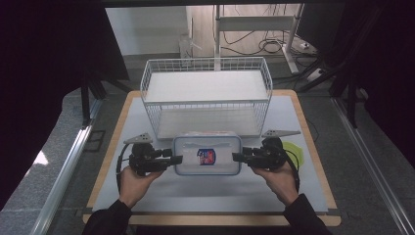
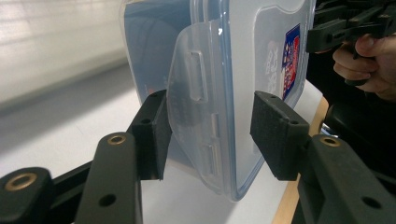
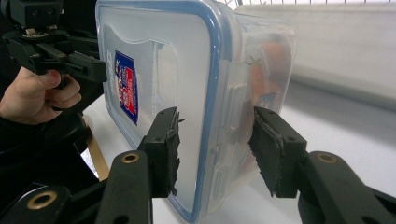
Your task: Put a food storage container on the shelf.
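A clear plastic container with a blue-rimmed lid and a red-and-blue sticker lies lid up in front of the wire basket. My left gripper grips its left end and my right gripper its right end, both rolled on their sides. In the left gripper view the container sits between the pads of the left gripper, one on the lid side and one by the end latch. The right gripper clamps the container the same way. Something orange shows dimly inside.
A white wire basket with two shelves stands just behind the container. A lime-green round thing lies behind the right hand. The white mat ends at a wooden board edge. Dark curtains hang on both sides.
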Demonstrator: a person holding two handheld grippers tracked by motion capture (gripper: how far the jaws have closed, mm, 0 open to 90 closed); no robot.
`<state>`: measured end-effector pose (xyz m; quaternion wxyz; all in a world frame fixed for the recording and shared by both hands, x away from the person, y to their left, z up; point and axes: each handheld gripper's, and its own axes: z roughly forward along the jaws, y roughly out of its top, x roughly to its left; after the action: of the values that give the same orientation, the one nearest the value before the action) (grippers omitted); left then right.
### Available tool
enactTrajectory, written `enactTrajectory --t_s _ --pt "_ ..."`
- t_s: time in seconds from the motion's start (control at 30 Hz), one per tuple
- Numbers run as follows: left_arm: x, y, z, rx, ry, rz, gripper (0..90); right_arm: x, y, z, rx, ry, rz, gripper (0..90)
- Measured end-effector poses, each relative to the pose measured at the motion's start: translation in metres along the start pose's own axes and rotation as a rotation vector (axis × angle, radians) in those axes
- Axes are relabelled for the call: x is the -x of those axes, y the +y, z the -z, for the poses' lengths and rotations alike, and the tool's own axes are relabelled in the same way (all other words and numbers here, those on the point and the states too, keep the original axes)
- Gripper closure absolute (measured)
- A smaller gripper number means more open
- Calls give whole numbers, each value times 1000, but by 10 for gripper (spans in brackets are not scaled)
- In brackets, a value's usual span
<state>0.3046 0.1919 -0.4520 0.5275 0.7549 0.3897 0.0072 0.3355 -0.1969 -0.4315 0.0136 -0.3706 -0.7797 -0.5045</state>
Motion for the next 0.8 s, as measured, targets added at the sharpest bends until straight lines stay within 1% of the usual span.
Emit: enactTrajectory --t_s 0.07,0.23,0.43,0.57,0.7,0.8 --pt "0 5 2 6 3 -3 487 1 7 1 -3 3 -1 533" --pt "0 18 5 20 9 -11 487 0 23 3 13 3 16 533" --pt "-1 37 9 37 8 -21 487 -2 43 8 28 -11 33 533" --pt "0 54 12 52 13 -32 487 -3 59 13 48 -14 45 533" --pt "2 71 16 62 17 -49 488 -3 76 19 70 -13 48 533" --pt "2 82 19 67 18 -59 488 -4 86 22 79 -13 48 533"
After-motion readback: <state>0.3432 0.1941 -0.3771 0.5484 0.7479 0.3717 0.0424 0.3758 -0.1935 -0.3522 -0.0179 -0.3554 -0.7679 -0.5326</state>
